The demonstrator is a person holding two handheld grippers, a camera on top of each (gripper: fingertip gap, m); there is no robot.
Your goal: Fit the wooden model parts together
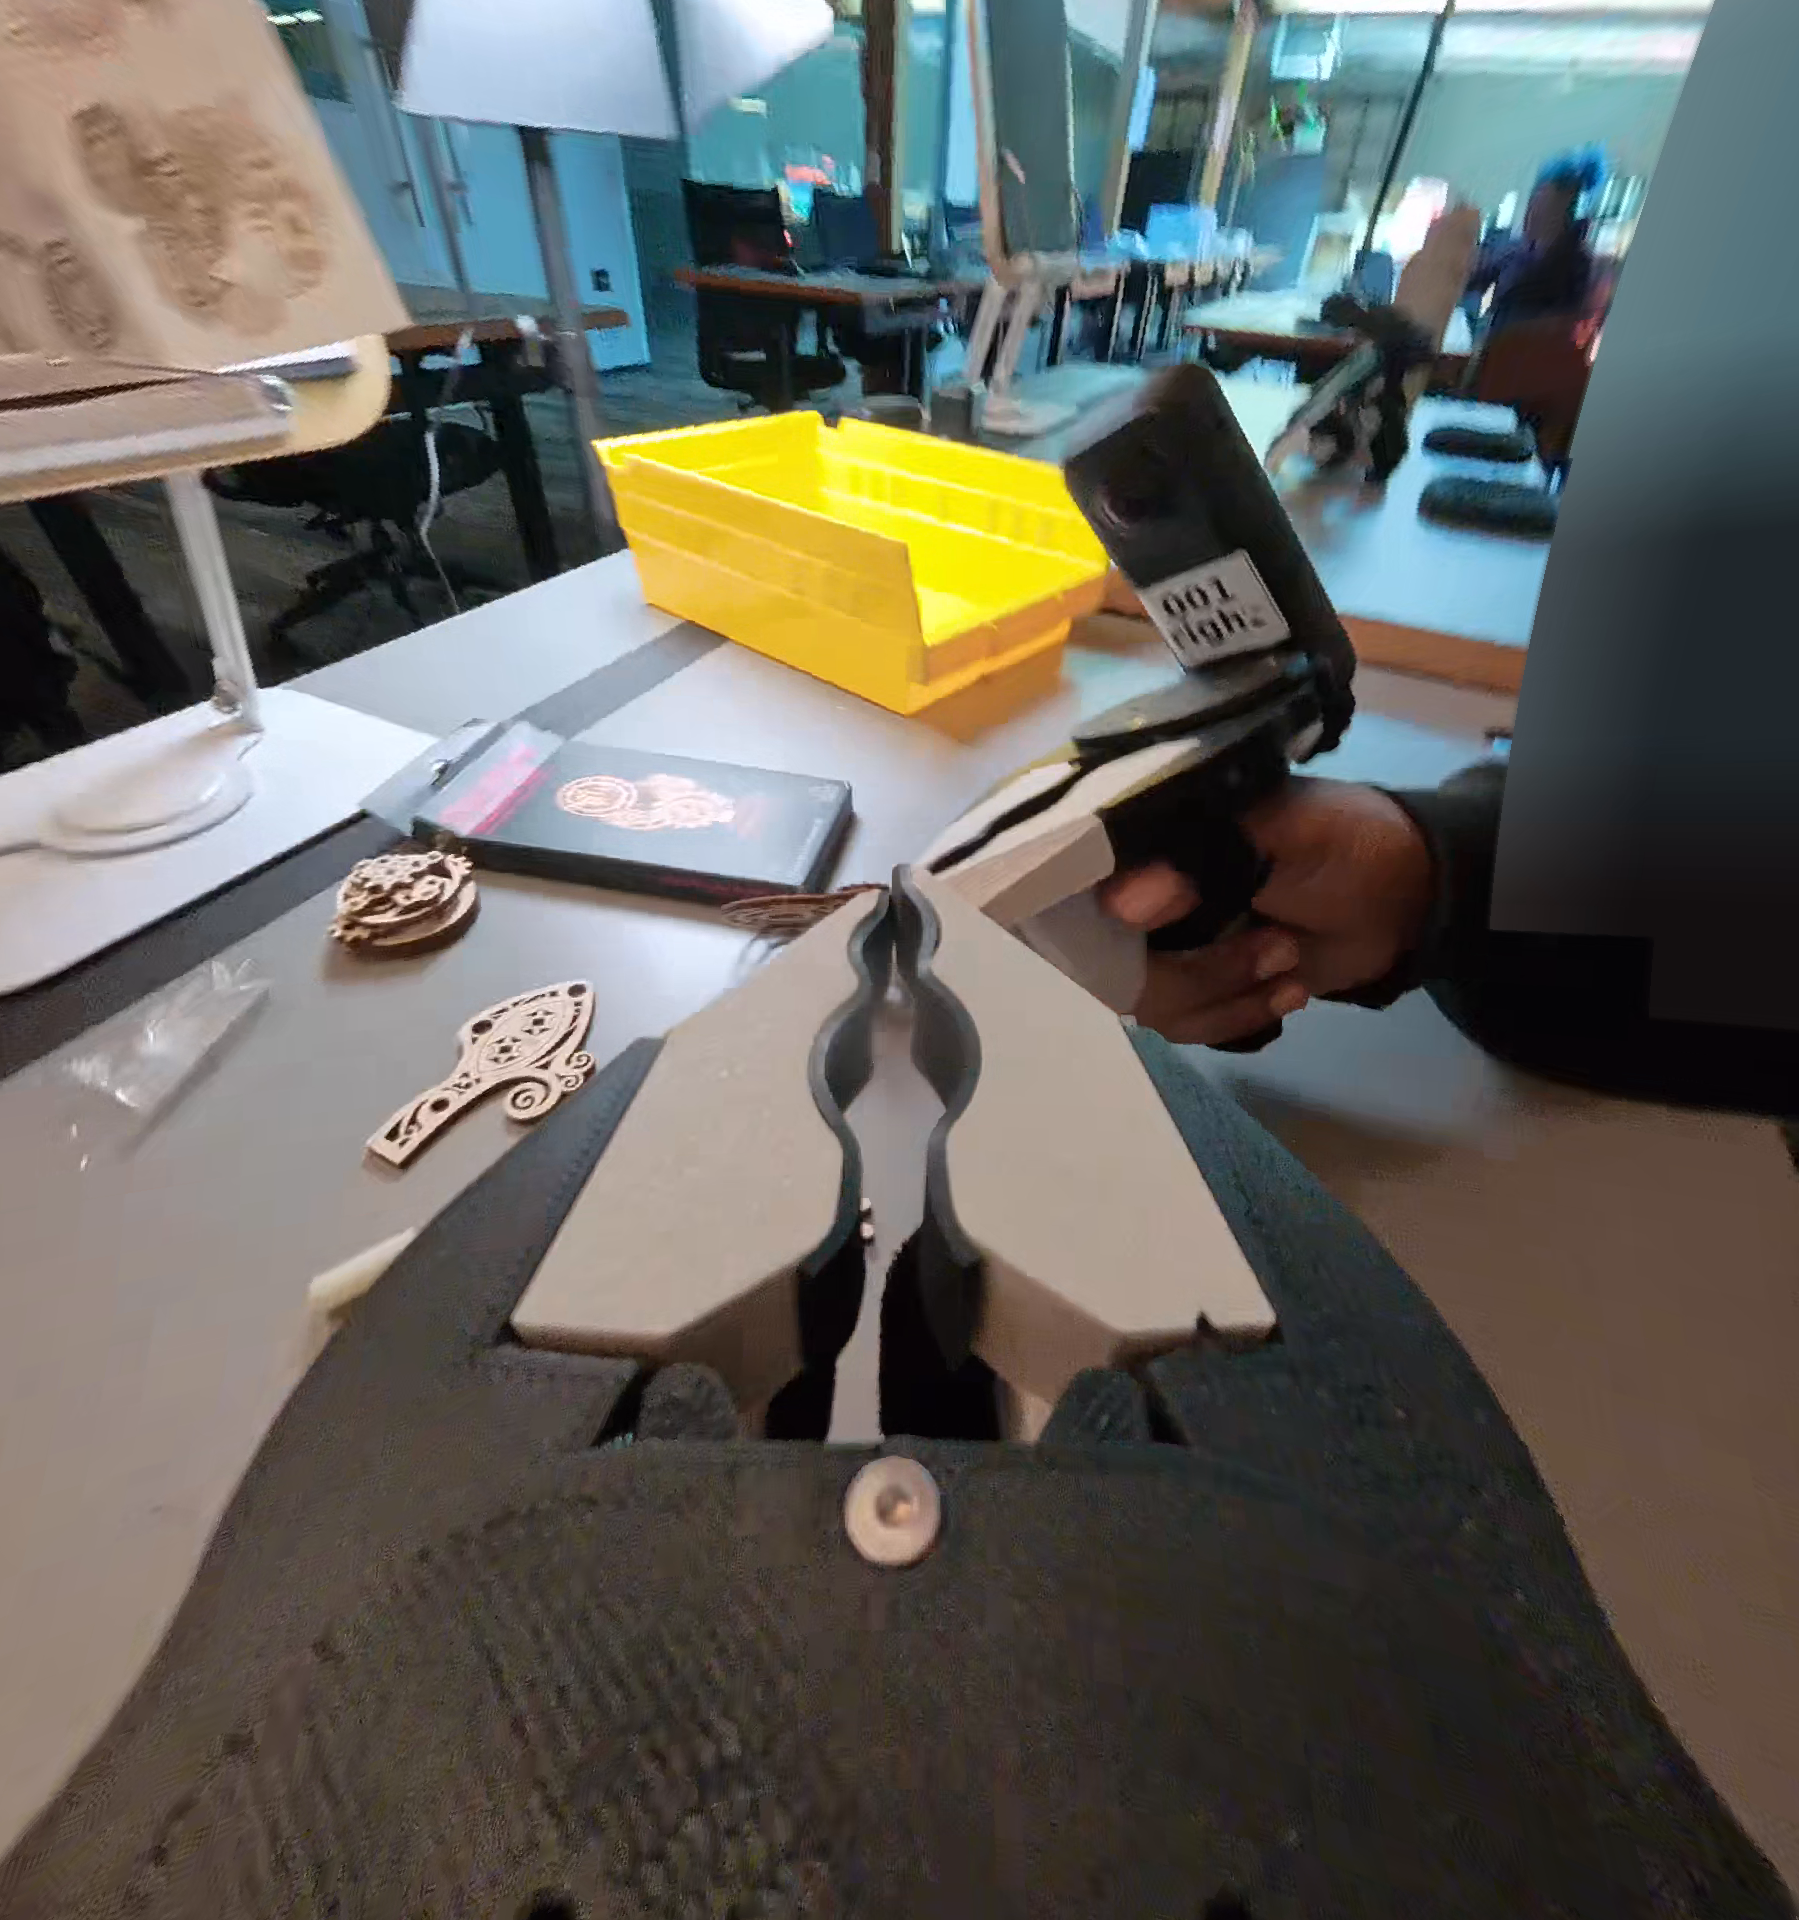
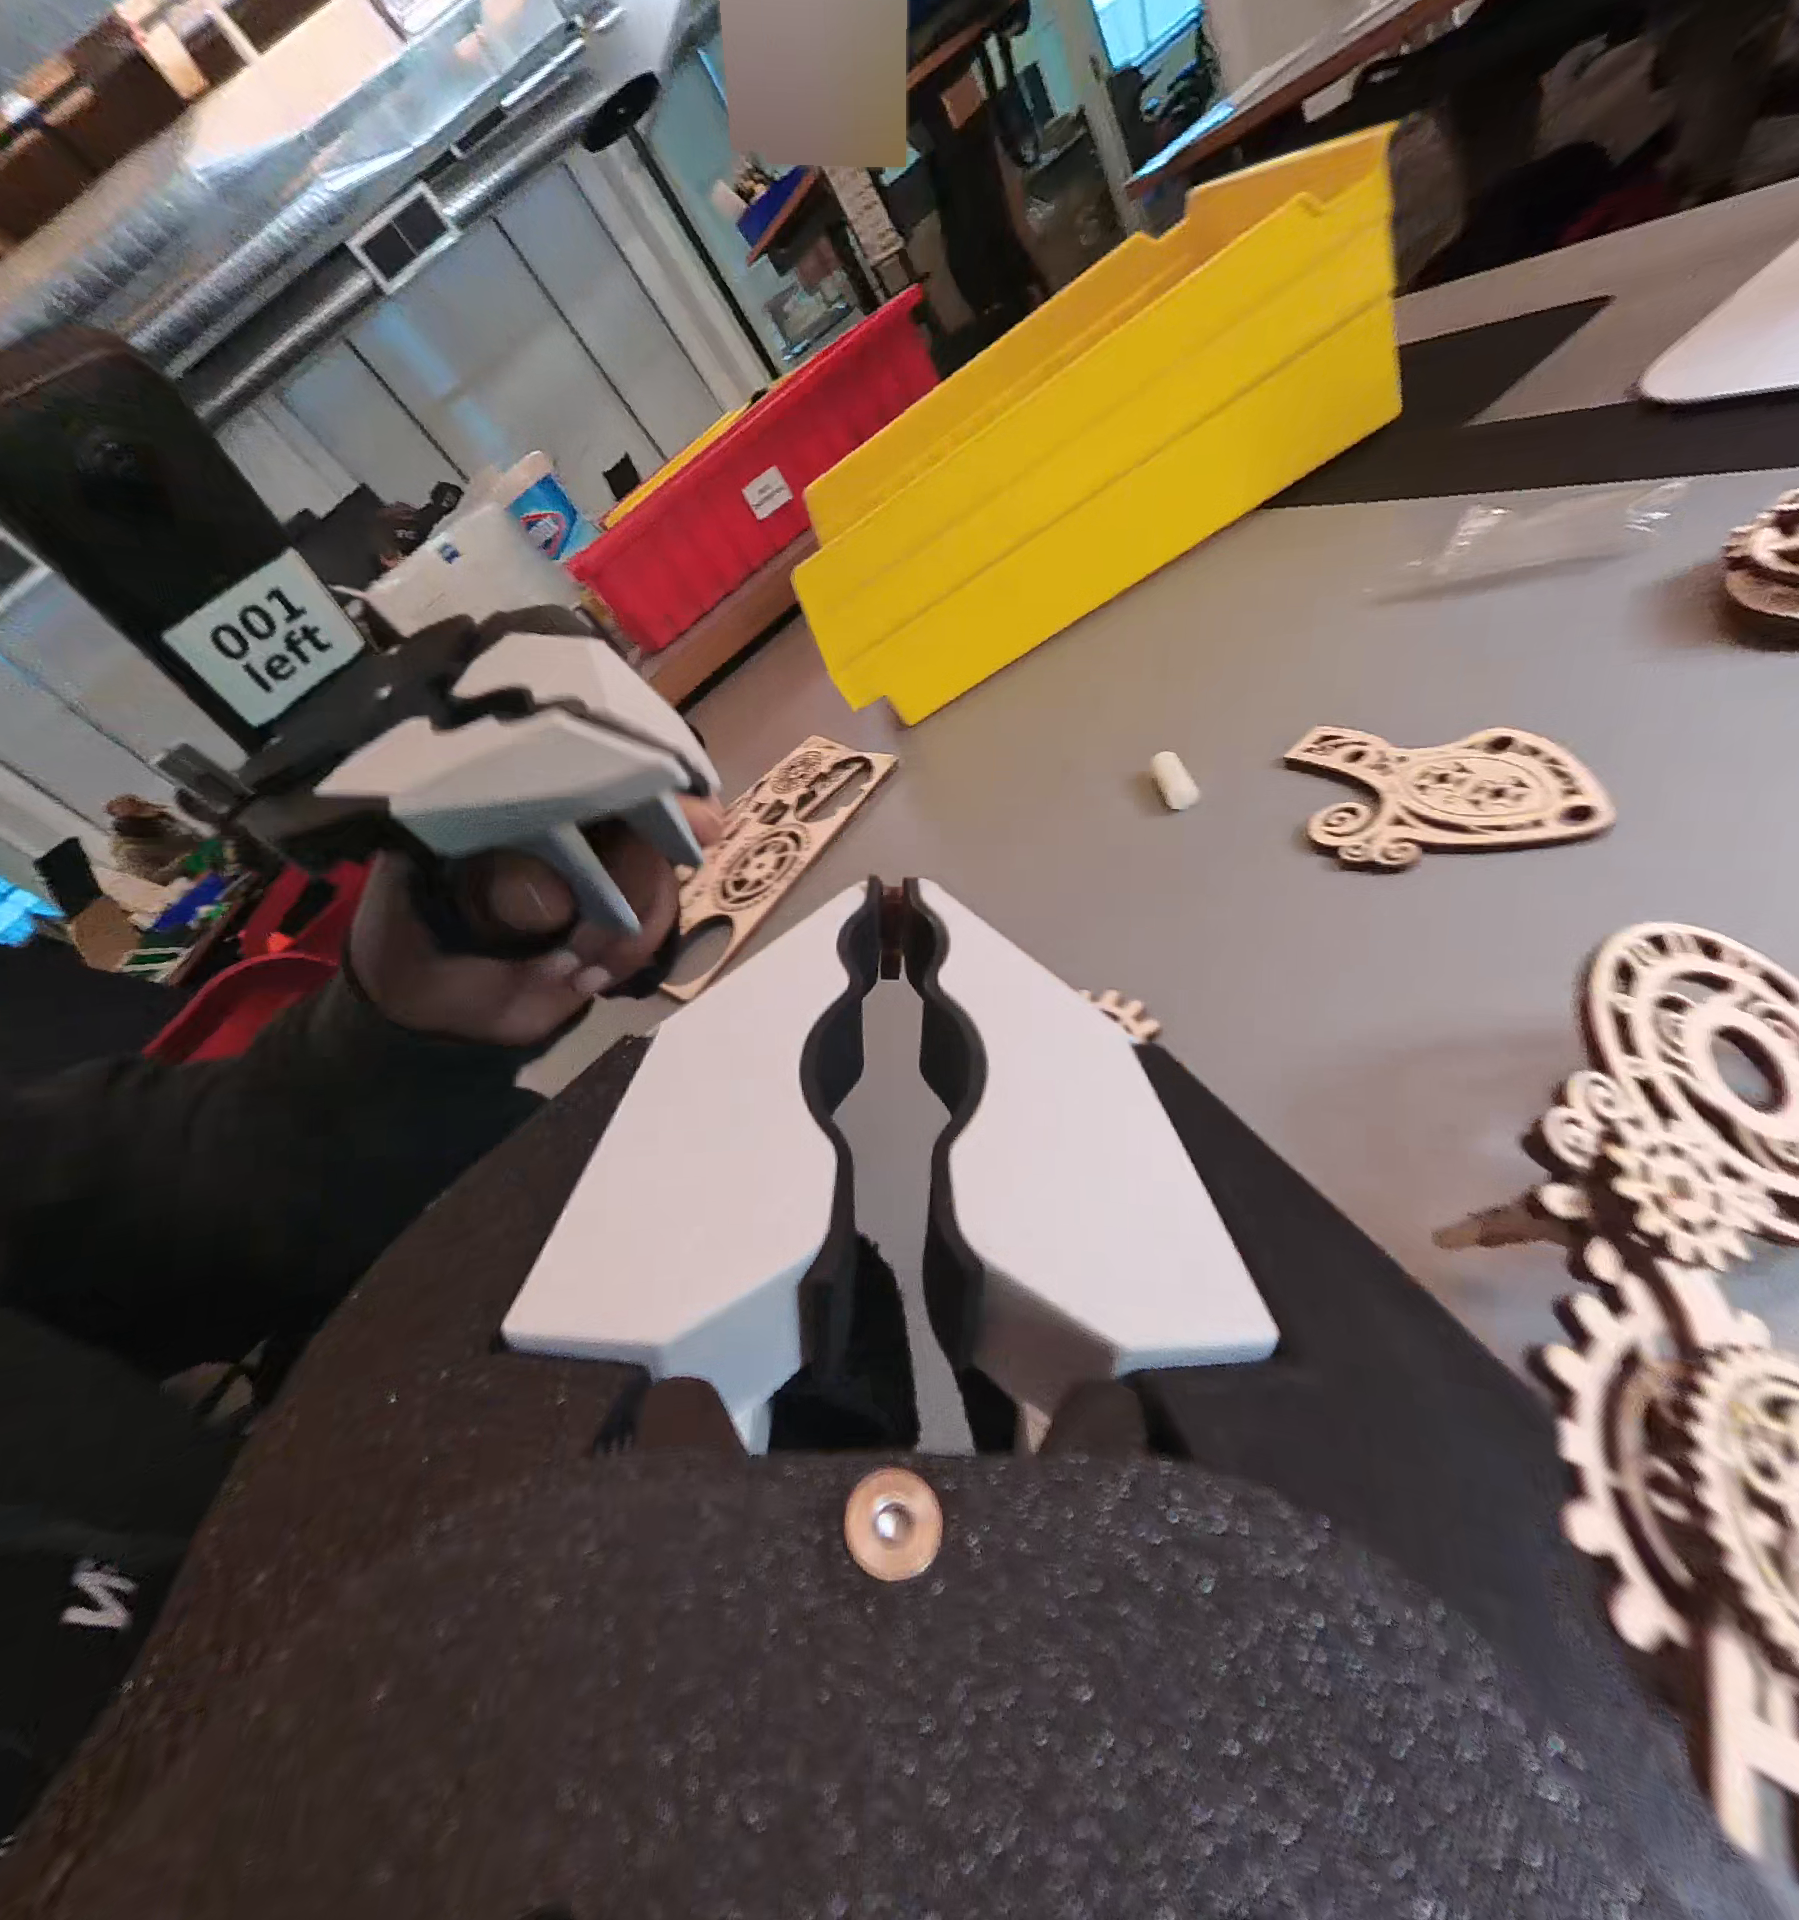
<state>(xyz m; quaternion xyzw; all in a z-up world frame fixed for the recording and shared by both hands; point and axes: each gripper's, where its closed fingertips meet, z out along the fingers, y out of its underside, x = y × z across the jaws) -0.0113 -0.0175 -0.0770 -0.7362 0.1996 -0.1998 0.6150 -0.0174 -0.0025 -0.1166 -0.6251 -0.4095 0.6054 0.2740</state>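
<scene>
Over a grey bench (image 2: 1238, 935) in an open workshop, beside a yellow bin (image 2: 1103, 520), the left tool (image 1: 900, 894) is closed empty, the right tool (image 2: 890, 899) pinches a small wooden part (image 2: 888, 940), other parts (image 2: 1446, 795) lie scattered.

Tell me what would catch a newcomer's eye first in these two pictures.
Probably the bright yellow bin at the far side of the grey table, the loudest colour there. Next, the pale laser-cut wooden parts: an ornate paddle-shaped piece lying flat, and the stacked gear assembly at the right edge. The right gripper pinches a small brown wooden piece at its tips.
</scene>
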